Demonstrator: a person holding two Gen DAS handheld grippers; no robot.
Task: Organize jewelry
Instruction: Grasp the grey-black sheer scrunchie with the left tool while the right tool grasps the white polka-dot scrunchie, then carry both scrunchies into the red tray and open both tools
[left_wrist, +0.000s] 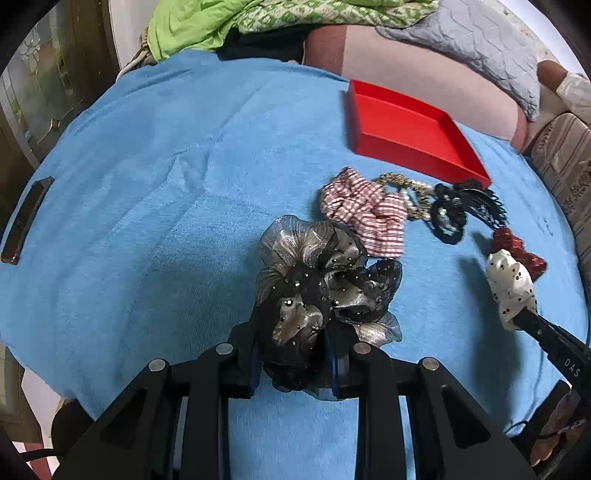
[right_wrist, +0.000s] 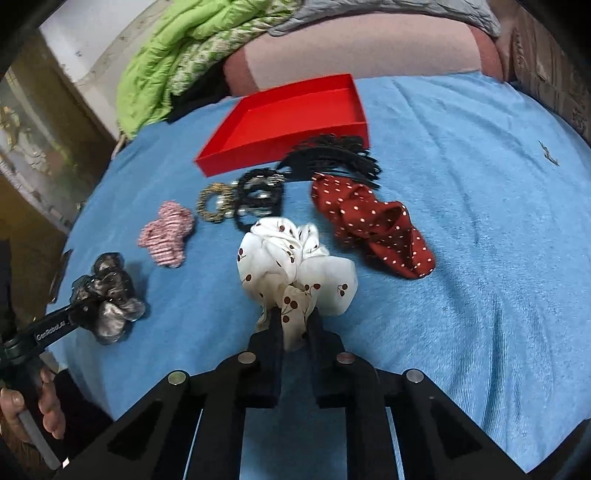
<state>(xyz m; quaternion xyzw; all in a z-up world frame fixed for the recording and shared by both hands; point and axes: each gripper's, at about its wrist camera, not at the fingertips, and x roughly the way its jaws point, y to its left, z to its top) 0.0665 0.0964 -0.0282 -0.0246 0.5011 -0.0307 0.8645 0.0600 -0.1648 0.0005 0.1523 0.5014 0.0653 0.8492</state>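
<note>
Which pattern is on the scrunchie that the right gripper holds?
Small red cherries on white fabric scrunchie, clearest in the right wrist view.

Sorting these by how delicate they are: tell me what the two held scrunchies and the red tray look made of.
Dark scrunchie in the left hand-held gripper: sheer, organza-like fabric with a metallic sheen and small studs.
White cherry-print scrunchie in the right hand-held gripper: smooth, satin-like cloth with a soft gloss.
Red tray: matte, sharp-folded walls, probably cardboard.

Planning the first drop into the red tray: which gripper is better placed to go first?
Probably right: the right gripper, holding the cherry-print scrunchie, appears nearer the red tray than the left gripper.
</note>
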